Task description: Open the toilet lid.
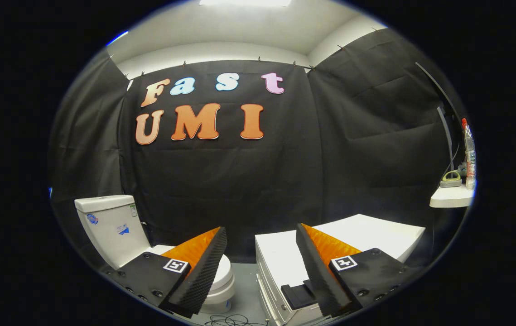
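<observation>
Currently the hand-held gripper [261,267] hangs spread wide, grasping nothing. Beyond its left finger stands the toilet [117,231], its lid [222,270] down, in front of the tank. Likely rigid, light, slippery plastic; lift at the front rim.

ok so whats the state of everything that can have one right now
tongs: open, fingers wide apart, holding nothing
white ceramic toilet: lid down, shut, partly behind one finger
white toilet tank: cover on, upright against the black cloth
white washing machine: top lid shut, flat
clear plastic bottle with red cap: upright on the small white shelf, capped
</observation>
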The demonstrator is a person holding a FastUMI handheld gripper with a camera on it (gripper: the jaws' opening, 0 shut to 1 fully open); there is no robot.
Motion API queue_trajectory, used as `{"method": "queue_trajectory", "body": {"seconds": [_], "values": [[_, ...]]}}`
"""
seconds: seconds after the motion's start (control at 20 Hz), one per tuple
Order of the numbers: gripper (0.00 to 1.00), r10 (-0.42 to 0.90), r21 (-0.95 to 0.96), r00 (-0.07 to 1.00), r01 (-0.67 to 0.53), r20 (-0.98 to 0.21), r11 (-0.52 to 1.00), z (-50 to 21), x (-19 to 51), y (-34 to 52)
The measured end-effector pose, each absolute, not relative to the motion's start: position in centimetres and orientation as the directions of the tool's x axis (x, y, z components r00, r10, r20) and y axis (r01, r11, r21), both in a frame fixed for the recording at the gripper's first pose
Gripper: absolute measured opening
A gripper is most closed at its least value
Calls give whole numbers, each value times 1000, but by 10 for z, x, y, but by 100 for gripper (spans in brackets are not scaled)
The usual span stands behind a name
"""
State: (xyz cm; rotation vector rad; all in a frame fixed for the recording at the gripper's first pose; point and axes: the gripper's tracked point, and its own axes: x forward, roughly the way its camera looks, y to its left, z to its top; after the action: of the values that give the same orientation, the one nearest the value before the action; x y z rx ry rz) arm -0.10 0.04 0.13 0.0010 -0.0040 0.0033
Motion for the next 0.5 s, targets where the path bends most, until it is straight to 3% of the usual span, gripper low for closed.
{"method": "queue_trajectory", "body": {"seconds": [0.5], "values": [[99,5,5,1000,-5,18,1000,5,-3,1]]}}
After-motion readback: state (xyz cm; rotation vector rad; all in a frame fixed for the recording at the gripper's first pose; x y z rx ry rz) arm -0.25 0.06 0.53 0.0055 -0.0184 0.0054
